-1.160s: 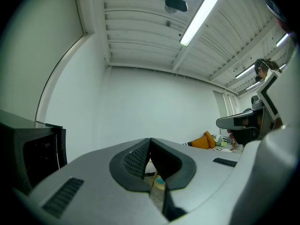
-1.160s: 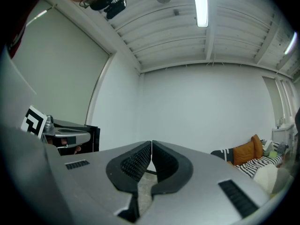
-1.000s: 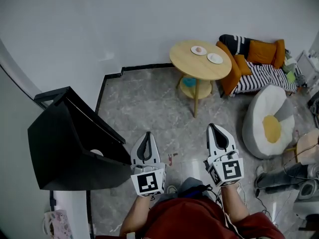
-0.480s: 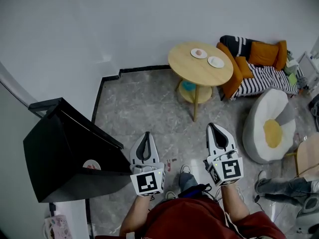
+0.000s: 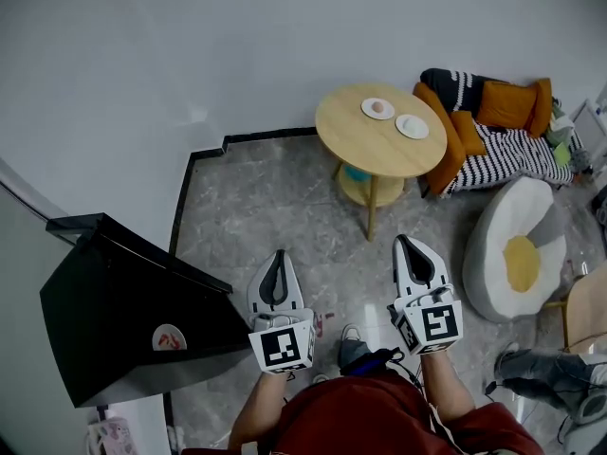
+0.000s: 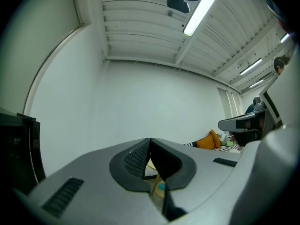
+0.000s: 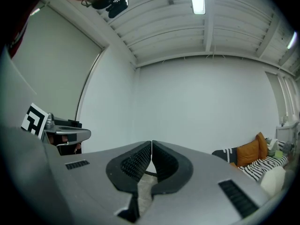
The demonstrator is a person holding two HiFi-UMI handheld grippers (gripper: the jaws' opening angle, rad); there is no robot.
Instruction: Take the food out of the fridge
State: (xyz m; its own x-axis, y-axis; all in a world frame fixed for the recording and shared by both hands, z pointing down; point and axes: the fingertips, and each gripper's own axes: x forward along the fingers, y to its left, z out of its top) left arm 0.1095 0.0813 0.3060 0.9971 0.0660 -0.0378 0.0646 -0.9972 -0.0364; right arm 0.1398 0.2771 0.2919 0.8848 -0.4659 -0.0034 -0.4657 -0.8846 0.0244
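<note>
Both tongs are pinched together with nothing in either. On the left gripper (image 5: 279, 256) the pads meet at the tips and only background shows through the slit lower down. The right gripper (image 5: 403, 243) is the same: ribbed pads closed tip to tip, empty.

Target is the fridge (image 5: 114, 320), the black box on the floor (image 5: 275, 197) at its left edge, against the wall. A small round white-and-red thing (image 5: 169, 337) shows on its dark face, toward the near right corner. We can't tell whether that's food, a plate or a sticker, nor whether the door is open.

Key geometry: both grippers point level and straight ahead, at the wall and the round surface (image 5: 360, 150), not at the fridge. The fridge lies to the left of the left gripper, just beside it in the head view, and well apart from the right gripper, so the left hand is clearly nearer. In the left gripper view only a dark sliver (image 6: 16, 144) shows at the far left edge.

Our read is that the task has hardly begun. The next move calls for a swing left to face the fridge, with the tongs opening before any reach. One plate (image 5: 377, 108) and a second plate (image 5: 412, 126) sit near the surface's far right edge. That may be the drop-off spot, but it's a guess.
</note>
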